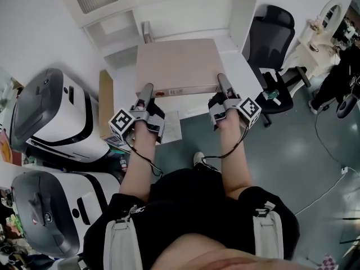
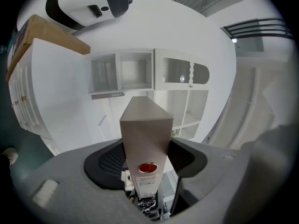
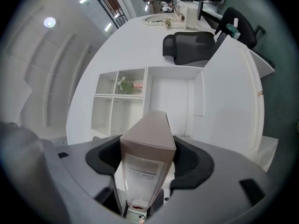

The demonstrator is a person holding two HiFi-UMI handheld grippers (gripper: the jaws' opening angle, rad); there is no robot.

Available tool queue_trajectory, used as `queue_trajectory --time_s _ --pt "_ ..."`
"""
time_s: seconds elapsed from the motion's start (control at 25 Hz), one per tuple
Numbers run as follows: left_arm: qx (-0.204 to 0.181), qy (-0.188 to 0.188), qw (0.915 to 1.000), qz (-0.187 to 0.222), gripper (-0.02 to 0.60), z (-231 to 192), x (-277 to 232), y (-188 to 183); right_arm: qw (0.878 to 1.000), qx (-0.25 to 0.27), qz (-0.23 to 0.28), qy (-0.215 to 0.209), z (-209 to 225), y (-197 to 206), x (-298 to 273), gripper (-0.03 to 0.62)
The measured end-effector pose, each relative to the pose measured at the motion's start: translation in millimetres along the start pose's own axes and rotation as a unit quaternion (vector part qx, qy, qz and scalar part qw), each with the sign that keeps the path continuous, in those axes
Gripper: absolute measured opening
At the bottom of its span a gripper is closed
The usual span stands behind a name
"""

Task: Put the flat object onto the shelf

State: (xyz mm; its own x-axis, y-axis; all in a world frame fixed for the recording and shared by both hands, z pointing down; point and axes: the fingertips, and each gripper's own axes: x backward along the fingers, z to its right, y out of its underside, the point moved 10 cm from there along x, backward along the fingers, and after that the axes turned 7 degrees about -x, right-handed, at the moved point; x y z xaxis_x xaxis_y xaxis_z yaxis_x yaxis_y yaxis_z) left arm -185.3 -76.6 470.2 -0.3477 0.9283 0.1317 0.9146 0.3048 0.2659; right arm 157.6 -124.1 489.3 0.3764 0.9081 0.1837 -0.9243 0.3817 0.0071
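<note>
Left fingers: clamped on the left end of the near, narrow edge of the box (image 1: 177,66), one pad on each broad face.
Right fingers: clamped likewise on the right end of that same edge.
Left gripper (image 1: 148,87): pointing away from the body, toward the shelf (image 1: 239,13); marker cube (image 1: 121,124) at its rear, by the wrist.
Right gripper (image 1: 221,79): parallel to the left one, well apart from it; marker cube (image 1: 249,108) on its outer side.
Box: tan, flat, held level between the two grippers, broad face up; white label (image 2: 146,176) with a red dot on the near edge, close to the left pads.
Box position: in the air just in front of the shelf, far edge facing the wide open middle bay.
Shelf: white, small cubbies on the left, wide bay in the middle.
Left side: two white machines (image 1: 53,114), a sheet of cardboard (image 1: 106,103) standing beside the shelf.
Right side: black chair (image 1: 270,38) on a grey floor (image 1: 292,156).
</note>
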Motion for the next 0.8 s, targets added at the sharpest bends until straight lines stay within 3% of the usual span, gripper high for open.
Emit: queue_trajectory --time_s 0.48,0.8 --pt "-0.003 -0.001 0.9996 0.029 0.284 -0.2 -118.4 -9.3 0.999 0.003 -0.034 -0.004 -0.1 -79.8 -119.2 0.302" --pt "-0.005 0.005 0.9985 0.054 0.284 -0.1 -167.5 -24.2 0.998 0.004 -0.057 -0.011 2.0 -104.6 -182.1 0.302"
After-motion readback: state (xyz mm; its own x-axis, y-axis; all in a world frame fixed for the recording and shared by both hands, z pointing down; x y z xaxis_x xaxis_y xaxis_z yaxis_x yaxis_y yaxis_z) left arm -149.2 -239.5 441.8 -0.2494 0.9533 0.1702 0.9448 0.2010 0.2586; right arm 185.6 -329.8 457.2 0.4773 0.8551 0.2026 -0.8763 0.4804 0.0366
